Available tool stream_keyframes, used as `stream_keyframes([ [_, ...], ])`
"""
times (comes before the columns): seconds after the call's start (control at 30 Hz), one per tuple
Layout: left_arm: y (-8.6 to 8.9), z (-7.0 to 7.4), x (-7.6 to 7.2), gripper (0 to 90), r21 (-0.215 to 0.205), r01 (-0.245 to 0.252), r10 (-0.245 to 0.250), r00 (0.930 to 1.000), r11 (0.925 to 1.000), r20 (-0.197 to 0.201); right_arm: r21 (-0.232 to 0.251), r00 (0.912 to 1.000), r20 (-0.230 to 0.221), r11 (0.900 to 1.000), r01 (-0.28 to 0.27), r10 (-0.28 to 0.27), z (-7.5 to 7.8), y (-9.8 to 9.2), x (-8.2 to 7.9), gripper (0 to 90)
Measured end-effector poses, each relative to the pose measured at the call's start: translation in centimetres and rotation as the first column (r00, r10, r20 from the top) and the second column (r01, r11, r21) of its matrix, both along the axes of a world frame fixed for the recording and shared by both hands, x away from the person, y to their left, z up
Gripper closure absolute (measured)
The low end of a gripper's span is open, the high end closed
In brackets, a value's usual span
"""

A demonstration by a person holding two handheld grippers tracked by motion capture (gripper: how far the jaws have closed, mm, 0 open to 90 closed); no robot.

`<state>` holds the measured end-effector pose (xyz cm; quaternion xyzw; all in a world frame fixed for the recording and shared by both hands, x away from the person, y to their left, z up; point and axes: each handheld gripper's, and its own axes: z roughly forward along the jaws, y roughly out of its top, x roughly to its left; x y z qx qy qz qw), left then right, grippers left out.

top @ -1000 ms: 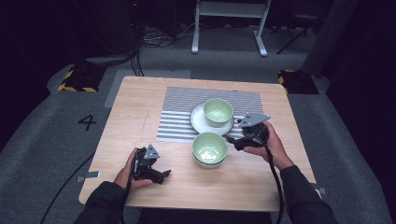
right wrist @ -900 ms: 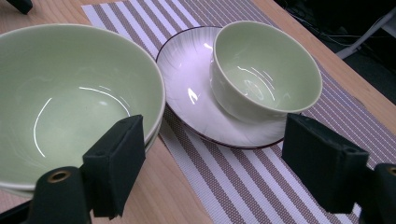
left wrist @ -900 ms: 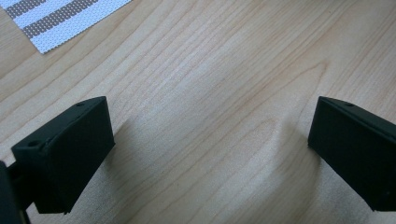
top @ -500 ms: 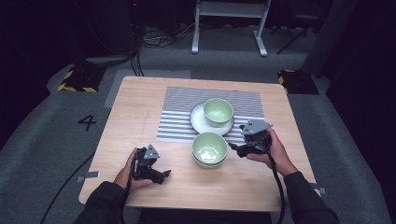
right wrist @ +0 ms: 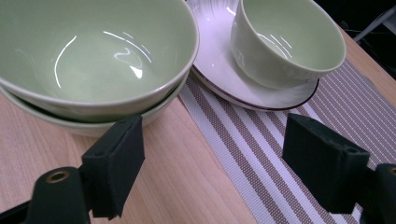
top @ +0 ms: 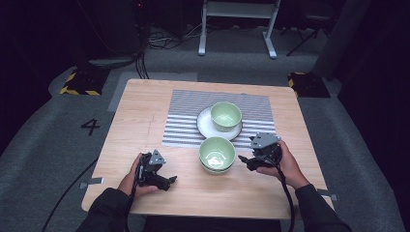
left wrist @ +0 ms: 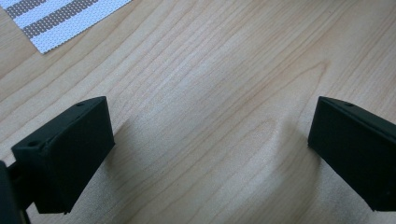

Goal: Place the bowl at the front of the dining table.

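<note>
Down at the bottom of the high view, two sleeved forearms come in over the near edge of the wooden worktop (top: 145, 104). The left claw (top: 170, 181) sits low and left of center, resting on bare wood in the person's left hand (top: 133, 175). From the left gripper view its jaws are spread wide with nothing between them, just wood grain, and a corner of the striped mat (left wrist: 56, 21) pokes in at the upper left of that frame.

The right claw (top: 243, 161) is lower right of center, held in the right hand (top: 287, 164), with the grey three-cornered plate on top. Its jaws are wide open too and grip nothing. In the right gripper view they frame a bit of wood and the mat edge, with the left jaw just beside the stacked bowls, though I can't tell if it touches.

Those stacked bowls (top: 217, 153) are two pale green ones nested together, sitting in the middle of the frame at the mat's near edge, just left of the right claw. The right gripper view shows them big at upper left (right wrist: 93, 60).

A bit farther back, a smaller green bowl (top: 226, 116) sits on a white plate (top: 205, 123) with a dark rim, on the striped mat (top: 183, 121). The plate's near edge is right by the stacked bowls.

Beyond the worktop, at the top of the frame, there's grey floor, cables and a white stand (top: 239, 19).
</note>
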<state>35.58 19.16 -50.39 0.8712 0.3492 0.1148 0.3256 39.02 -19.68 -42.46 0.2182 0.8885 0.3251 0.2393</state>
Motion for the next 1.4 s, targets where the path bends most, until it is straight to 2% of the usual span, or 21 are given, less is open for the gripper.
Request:
stream_keyframes([
  [0.47, 0.0, 0.0, 0.0, 0.2, 0.0, 0.0, 0.0, 1.0, 1.0, 0.003, -0.032, 0.9998, -0.018, 0.999, 0.005, -0.006, -1.9, -0.9, -1.0, 20.9],
  [0.93, 0.0, 0.0, 0.0, 0.2, -0.001, 0.001, -0.001, 1.0, 1.0, 0.004, -0.009, 0.997, -0.06, 0.999, 0.049, -0.05, -4.0, -3.2, -1.9, 20.7],
  [1.4, 0.0, 0.0, 0.0, 0.2, 0.0, 0.0, 0.0, 1.0, 1.0, 0.002, 0.02, 0.9884, -0.102, 0.993, 0.116, -0.113, -6.2, -5.7, -3.0, 20.4],
])
